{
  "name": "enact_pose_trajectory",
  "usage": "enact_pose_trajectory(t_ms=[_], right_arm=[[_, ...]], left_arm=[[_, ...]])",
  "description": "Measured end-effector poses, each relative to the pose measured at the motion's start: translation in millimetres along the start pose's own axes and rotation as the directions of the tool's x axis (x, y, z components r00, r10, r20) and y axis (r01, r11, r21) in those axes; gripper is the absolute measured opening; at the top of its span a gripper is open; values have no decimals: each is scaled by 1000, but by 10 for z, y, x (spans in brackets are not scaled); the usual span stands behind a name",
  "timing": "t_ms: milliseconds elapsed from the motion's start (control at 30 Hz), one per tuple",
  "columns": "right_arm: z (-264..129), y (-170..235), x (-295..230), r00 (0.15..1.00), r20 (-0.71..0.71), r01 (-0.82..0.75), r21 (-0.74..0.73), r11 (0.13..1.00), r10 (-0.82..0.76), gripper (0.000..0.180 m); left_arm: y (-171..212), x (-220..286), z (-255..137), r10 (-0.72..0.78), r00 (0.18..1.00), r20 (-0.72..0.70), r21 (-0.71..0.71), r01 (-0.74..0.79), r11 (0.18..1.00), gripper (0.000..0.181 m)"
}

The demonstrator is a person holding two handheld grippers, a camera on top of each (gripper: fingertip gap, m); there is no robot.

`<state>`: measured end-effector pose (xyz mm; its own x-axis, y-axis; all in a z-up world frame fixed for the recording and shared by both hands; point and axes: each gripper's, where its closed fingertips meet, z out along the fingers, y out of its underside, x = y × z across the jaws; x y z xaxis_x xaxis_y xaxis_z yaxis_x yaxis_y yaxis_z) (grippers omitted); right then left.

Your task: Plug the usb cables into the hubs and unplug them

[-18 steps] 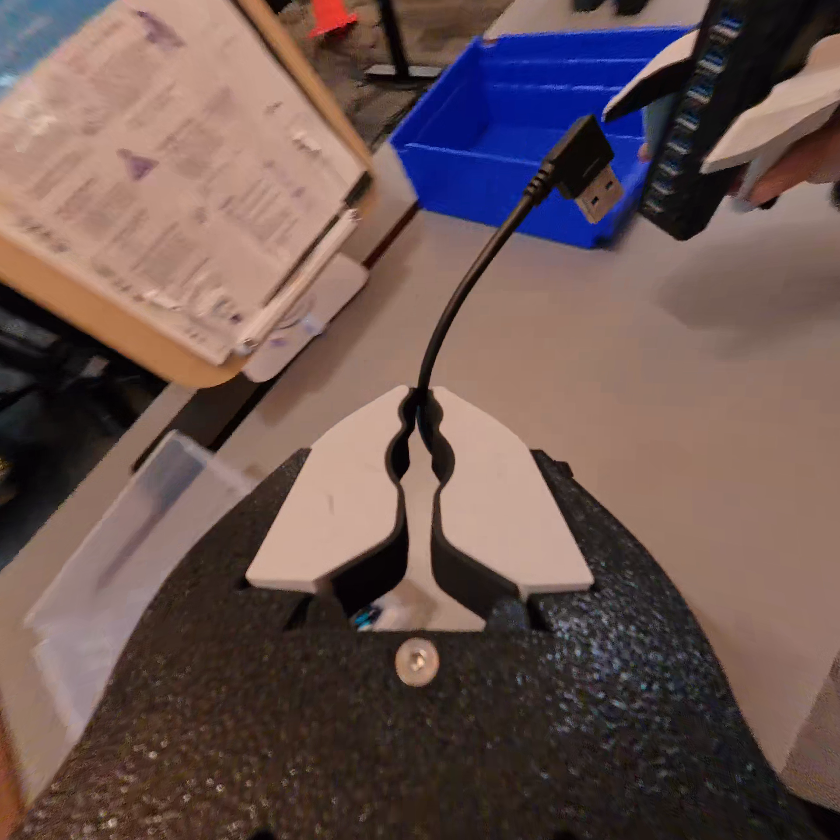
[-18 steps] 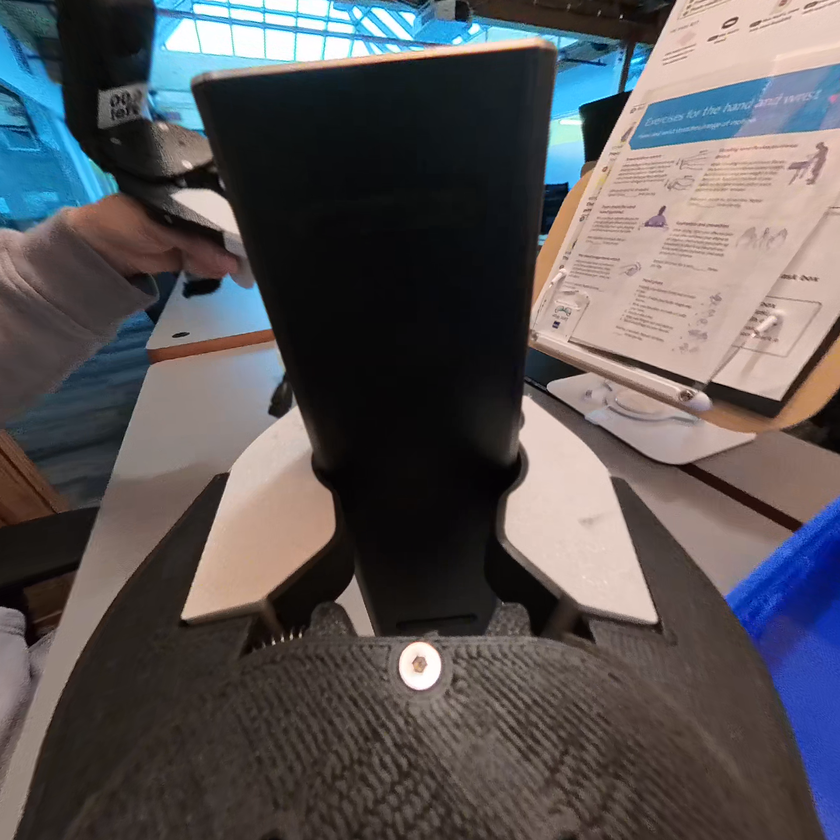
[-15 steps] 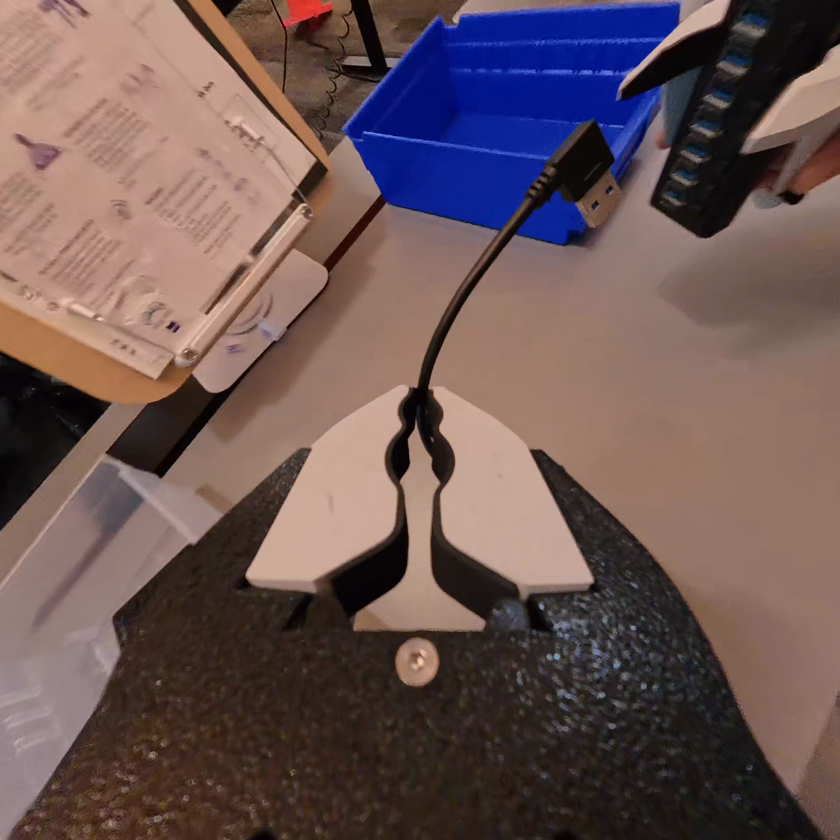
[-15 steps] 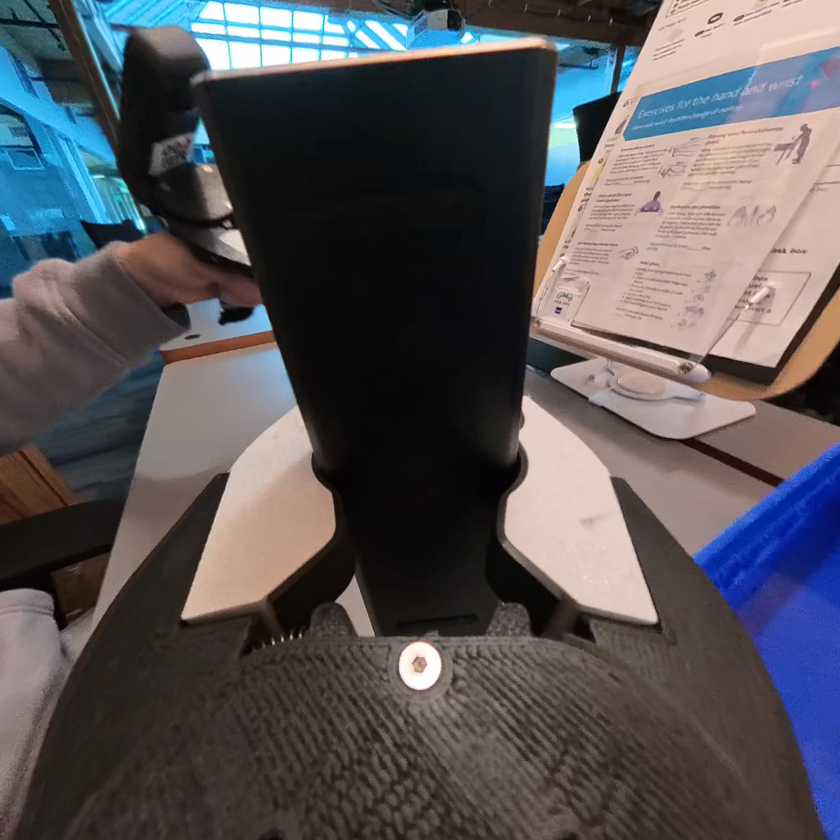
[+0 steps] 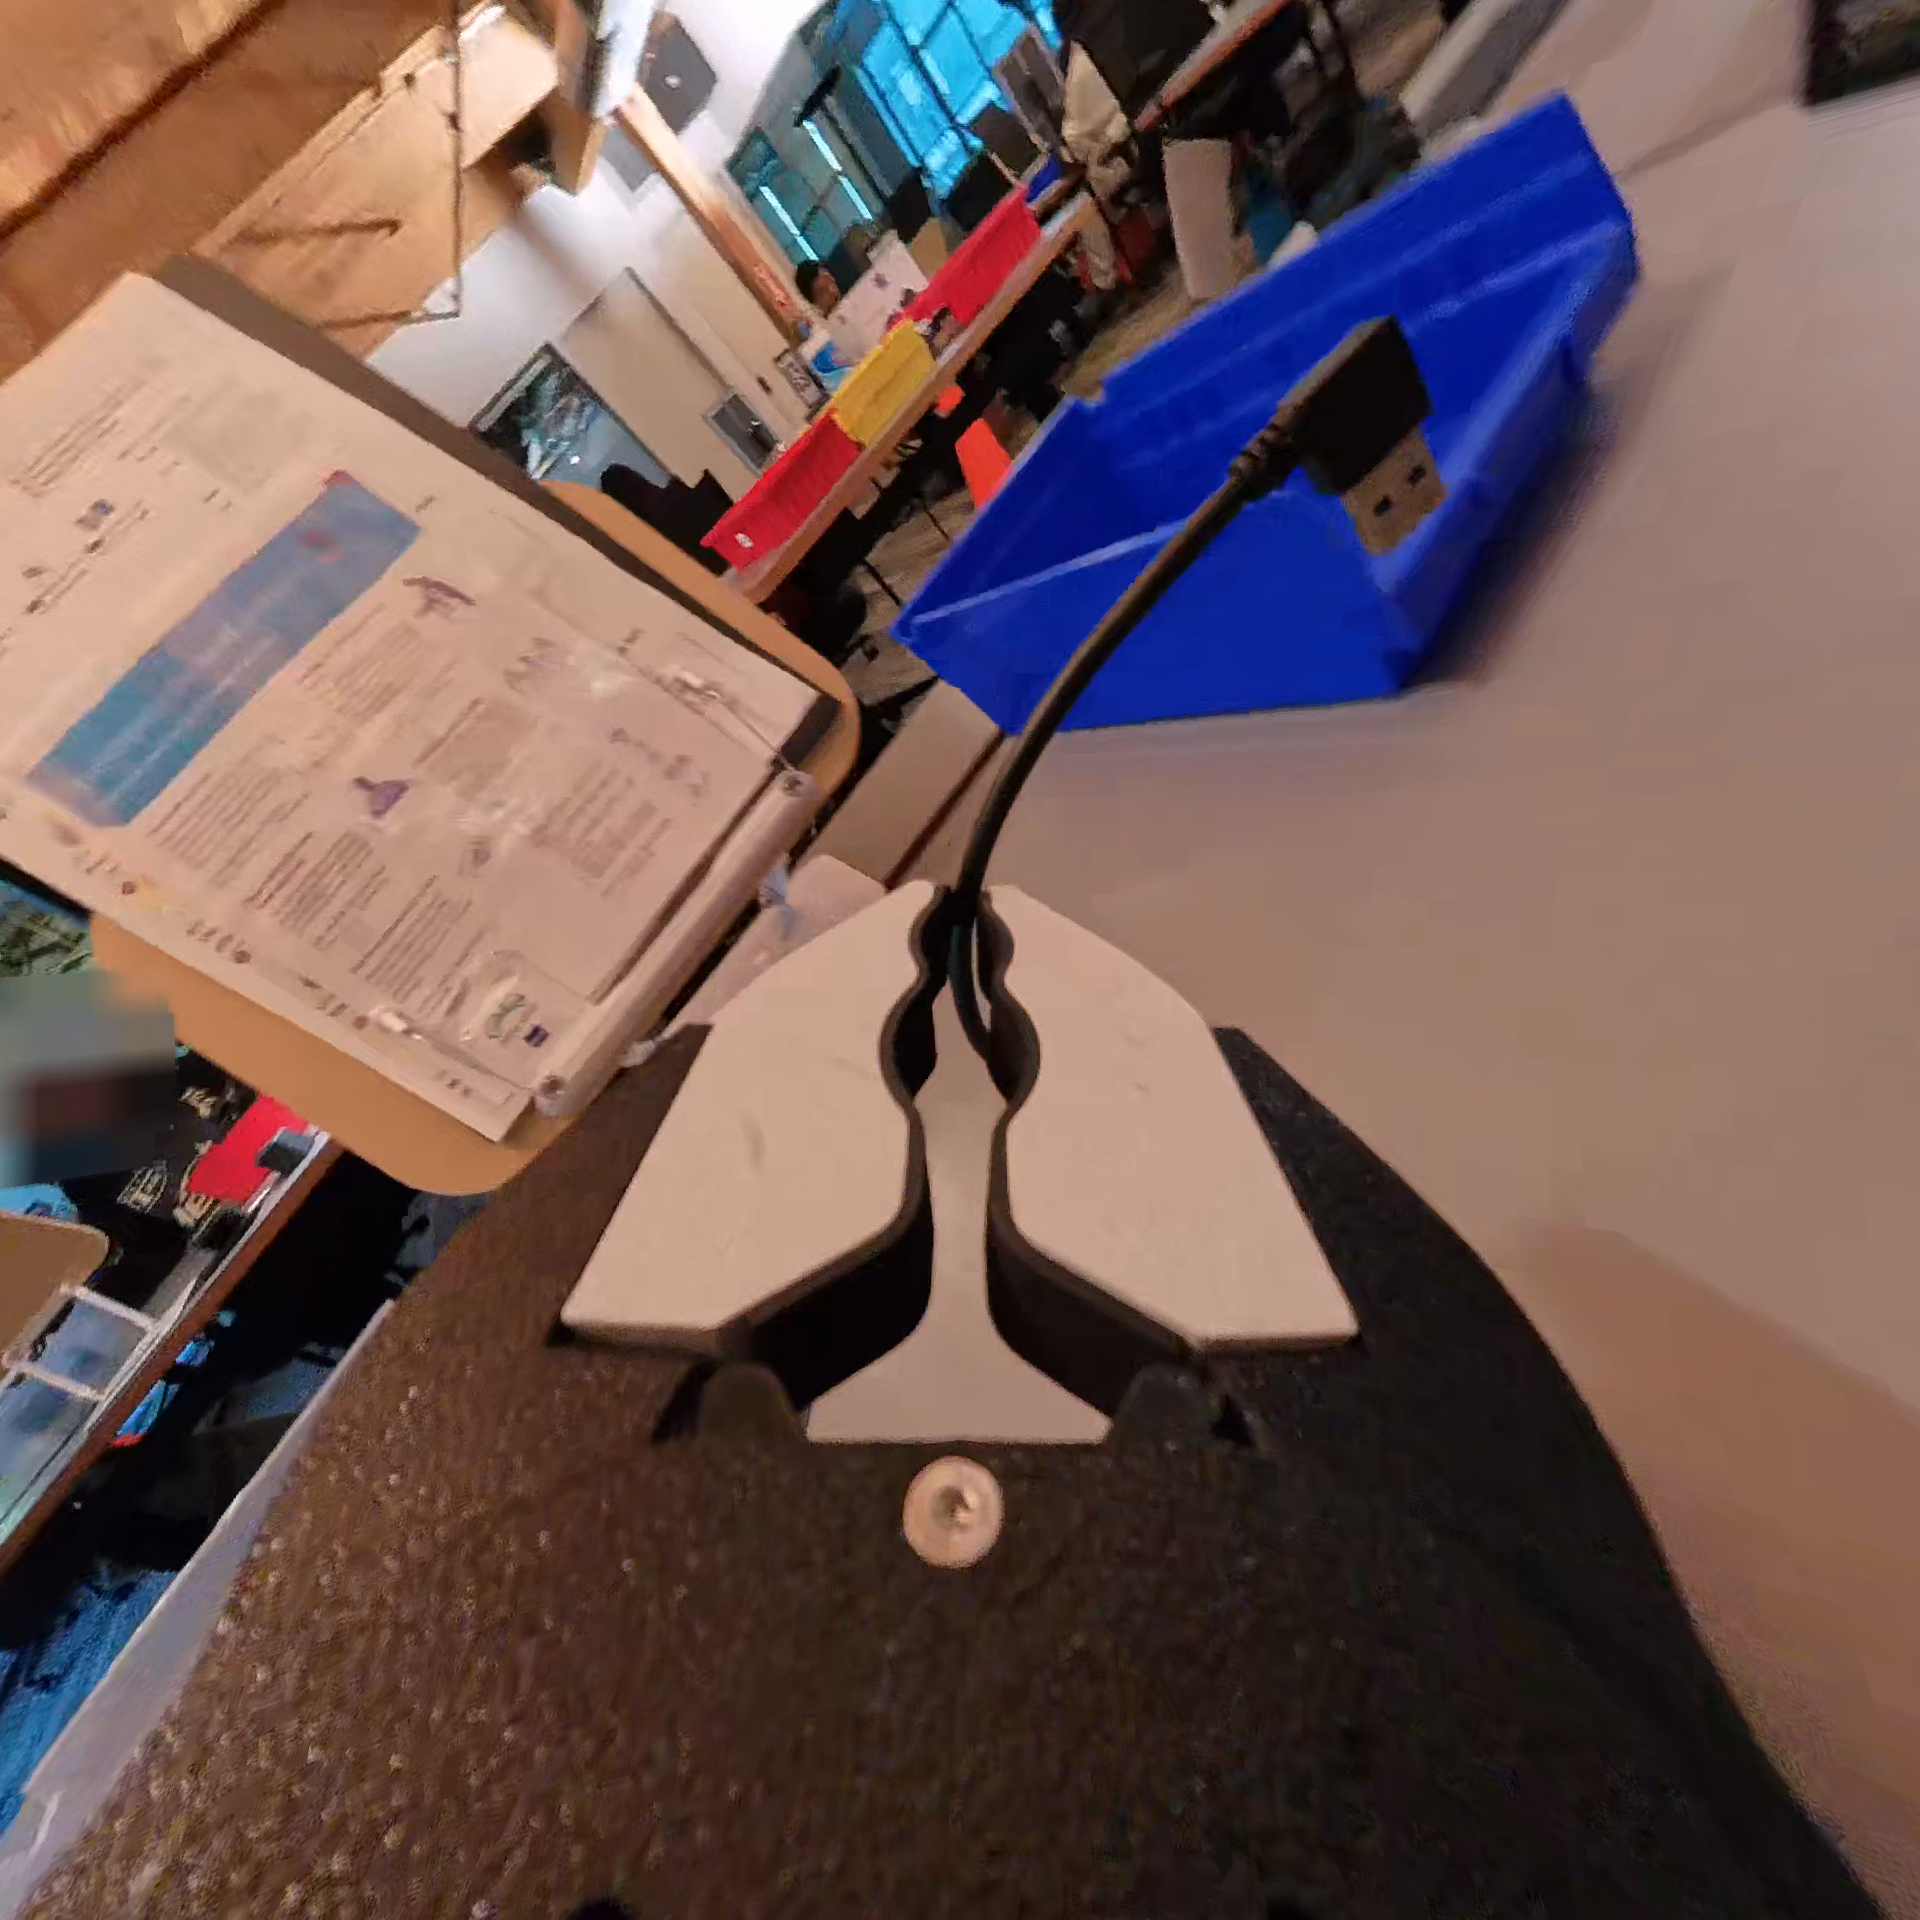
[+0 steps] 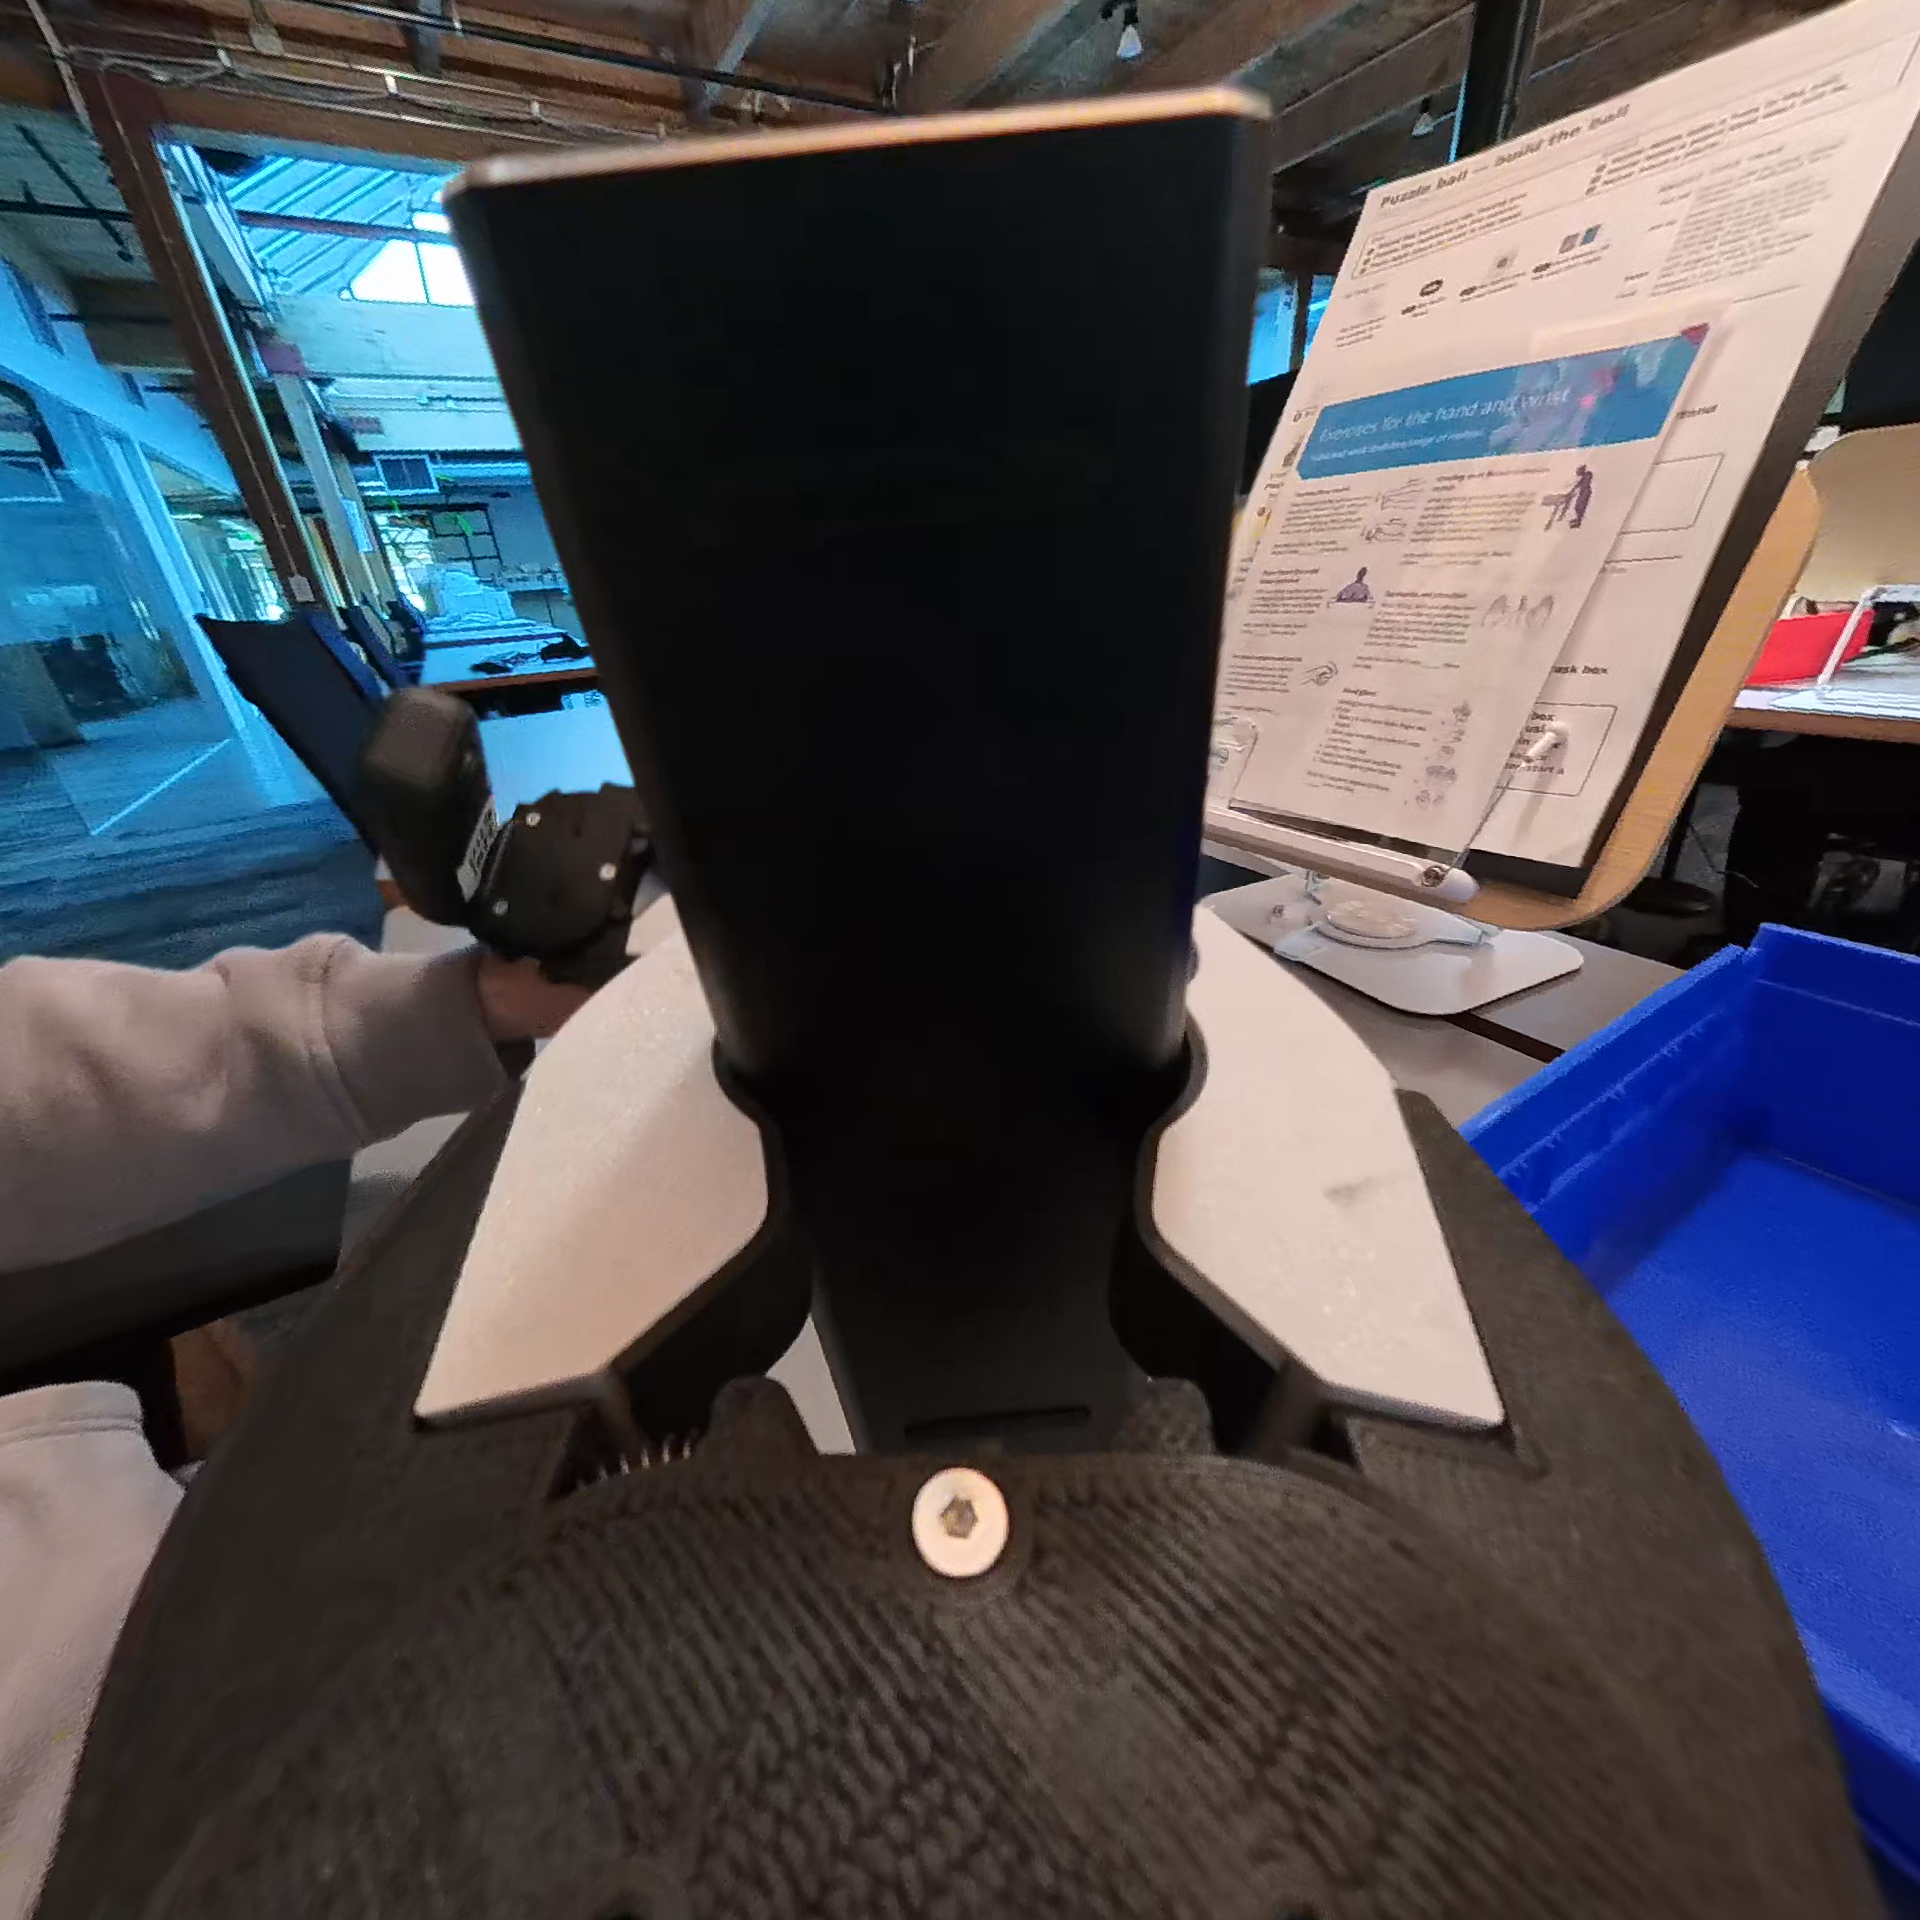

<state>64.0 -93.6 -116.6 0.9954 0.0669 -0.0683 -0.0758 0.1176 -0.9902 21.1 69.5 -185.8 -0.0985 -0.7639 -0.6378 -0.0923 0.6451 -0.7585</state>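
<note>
My left gripper is shut on a black USB cable. The cable curves up out of the fingertips to a right-angle plug with a bare metal end, held in the air in front of the blue bin. My right gripper is shut on a black USB hub, a long flat bar standing upright between the fingers. Only its plain back shows; its ports are hidden. The left gripper's black body and the hand holding it show at the hub's left in the right wrist view. The hub is out of the left wrist view.
A blue plastic bin stands on the grey table; it also shows at lower right in the right wrist view. A document stand with printed sheets stands at the table's edge, also in the right wrist view. A grey sleeve reaches in from the left.
The left gripper has tilted and swung left with the cable, so the hub and right gripper have left its view. In the right wrist view the left gripper has dropped lower, beside the hub.
</note>
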Motion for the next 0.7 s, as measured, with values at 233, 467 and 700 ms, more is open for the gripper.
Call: enact_pose_trajectory(t_ms=[233,467,700], right_arm=[[86,78,-72,999,40,-2,-27,1000,3,75],[207,204,-210,991,136,-4,-51,999,10,75],[19,259,-681,844,533,-69,2,998,57,74]], left_arm=[[134,284,-449,94,993,72,48,-97,994,5],[394,384,-911,113,992,57,-47,-110,993,5],[627,669,-976,150,987,-57,-134,-156,979,5]])
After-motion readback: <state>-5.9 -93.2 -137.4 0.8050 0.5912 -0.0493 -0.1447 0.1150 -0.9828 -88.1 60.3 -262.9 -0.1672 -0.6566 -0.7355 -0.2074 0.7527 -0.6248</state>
